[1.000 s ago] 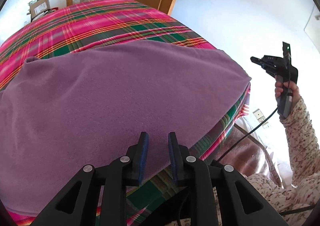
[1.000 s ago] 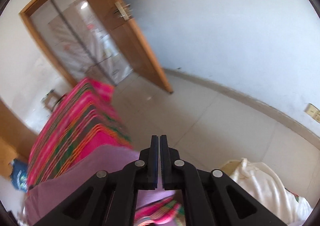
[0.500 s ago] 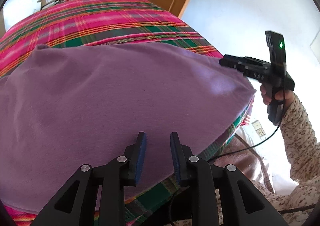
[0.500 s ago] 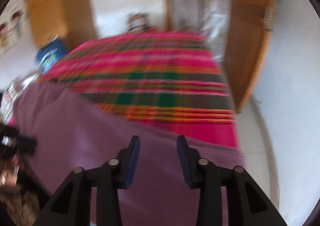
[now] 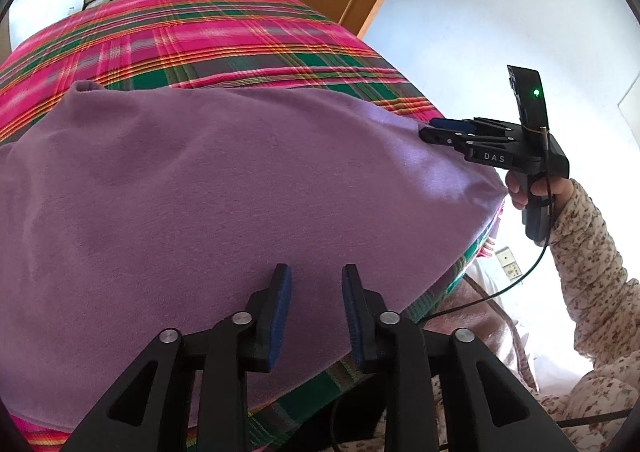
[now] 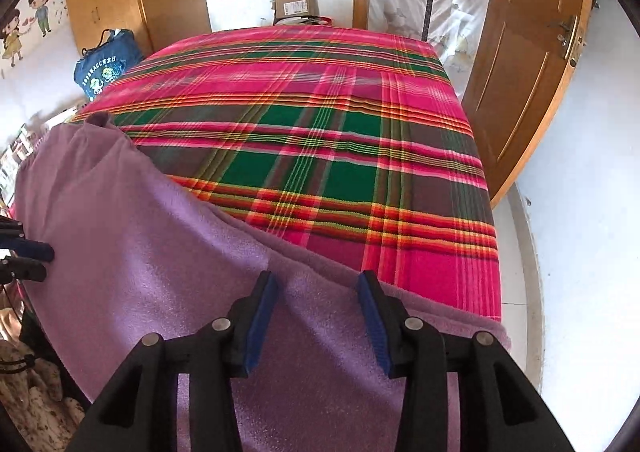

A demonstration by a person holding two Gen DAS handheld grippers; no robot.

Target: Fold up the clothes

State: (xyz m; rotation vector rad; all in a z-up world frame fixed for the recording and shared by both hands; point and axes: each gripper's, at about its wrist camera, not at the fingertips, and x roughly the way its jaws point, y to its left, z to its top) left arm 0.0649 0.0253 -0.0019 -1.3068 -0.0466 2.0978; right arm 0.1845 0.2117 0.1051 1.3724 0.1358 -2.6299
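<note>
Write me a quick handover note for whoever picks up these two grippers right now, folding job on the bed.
Left gripper: fingers opening, nothing held, poised over the near edge of the purple garment.
Right gripper: open, empty, over the garment's right end.
Garment lies spread flat along the near side of the plaid bedspread.
Done: laid out, no fold visible.
Left: grip an edge with both grippers, then make the folds.

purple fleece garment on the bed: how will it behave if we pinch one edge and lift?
Likely floppy: the purple fleece garment lies flat and follows the plaid bedspread, draping over its edge. Its fuzzy nap probably grips the pads rather than slipping. A one-edge lift would likely drag and sag the rest, so pinching with both the left gripper, jaws opening, and the right gripper seems safer.
</note>
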